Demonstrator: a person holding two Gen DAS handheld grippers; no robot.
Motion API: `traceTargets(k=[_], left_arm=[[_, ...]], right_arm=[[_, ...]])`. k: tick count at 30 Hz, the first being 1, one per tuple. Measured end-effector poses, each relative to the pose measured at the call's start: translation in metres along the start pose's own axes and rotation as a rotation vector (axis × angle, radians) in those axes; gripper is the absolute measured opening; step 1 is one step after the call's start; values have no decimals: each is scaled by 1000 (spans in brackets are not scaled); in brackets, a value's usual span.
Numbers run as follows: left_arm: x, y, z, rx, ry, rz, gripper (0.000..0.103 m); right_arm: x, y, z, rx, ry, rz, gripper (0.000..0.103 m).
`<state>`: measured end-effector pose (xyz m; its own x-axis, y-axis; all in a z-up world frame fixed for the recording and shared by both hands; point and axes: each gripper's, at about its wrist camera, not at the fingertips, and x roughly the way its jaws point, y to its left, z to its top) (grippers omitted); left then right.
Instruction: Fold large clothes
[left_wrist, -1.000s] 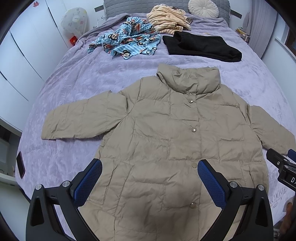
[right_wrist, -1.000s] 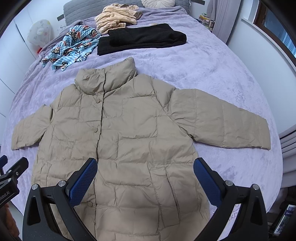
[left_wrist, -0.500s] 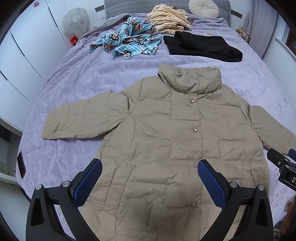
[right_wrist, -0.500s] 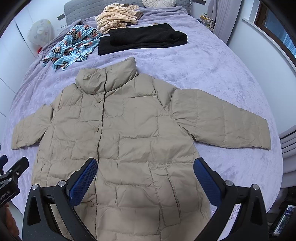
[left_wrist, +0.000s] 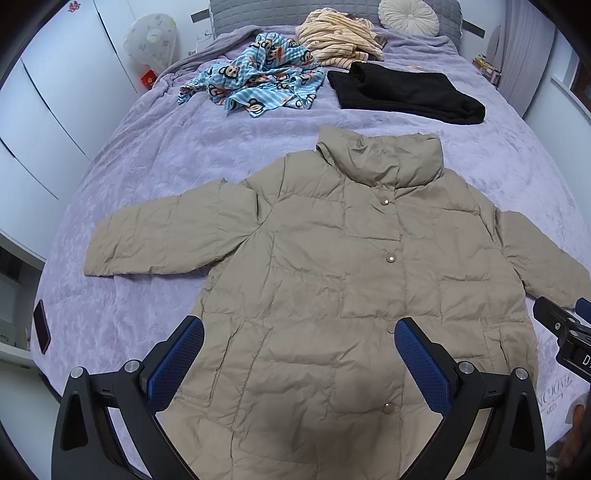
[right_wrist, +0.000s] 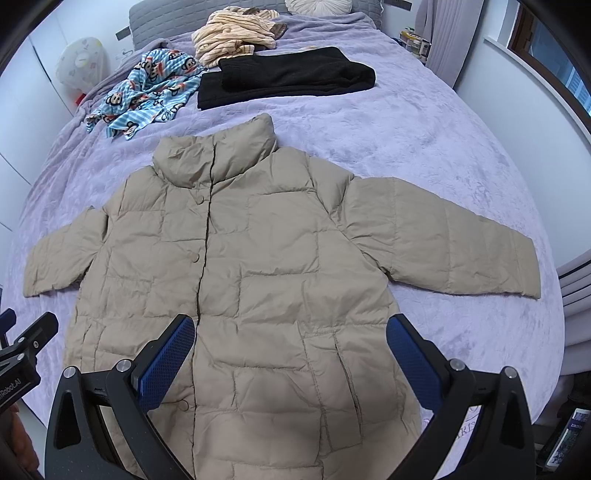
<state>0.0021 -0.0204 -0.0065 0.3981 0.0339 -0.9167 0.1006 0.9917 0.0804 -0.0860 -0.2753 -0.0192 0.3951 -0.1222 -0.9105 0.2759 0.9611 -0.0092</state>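
Lying flat: quilted beige jacket (left_wrist: 332, 280) | plush lilac bedspread (left_wrist: 155, 162) | both jaws apart

Jacket (left_wrist: 332, 280) hem beyond bottom edge

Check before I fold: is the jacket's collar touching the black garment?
Apart. The right wrist view shows bare purple bedspread between the jacket collar and the black garment.

Both grippers – left gripper (left_wrist: 299, 354), right gripper (right_wrist: 290, 350) – black frames w/ silver screws, blue textured pads.
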Motion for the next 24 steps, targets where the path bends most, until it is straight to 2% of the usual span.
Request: traceTargets(k=[8,19,24], left_arm=[[-2,-1,1,-5,0,-8,103],[-3,3,0,26,-10,-60,103],[6,14,-1,26,13,-97,103]], right_arm=[[0,1,-3,0,-4,-3,103],[-16,8,-13,18,-22,-34,103],[-20,15,-21,37,-12,-69,103]])
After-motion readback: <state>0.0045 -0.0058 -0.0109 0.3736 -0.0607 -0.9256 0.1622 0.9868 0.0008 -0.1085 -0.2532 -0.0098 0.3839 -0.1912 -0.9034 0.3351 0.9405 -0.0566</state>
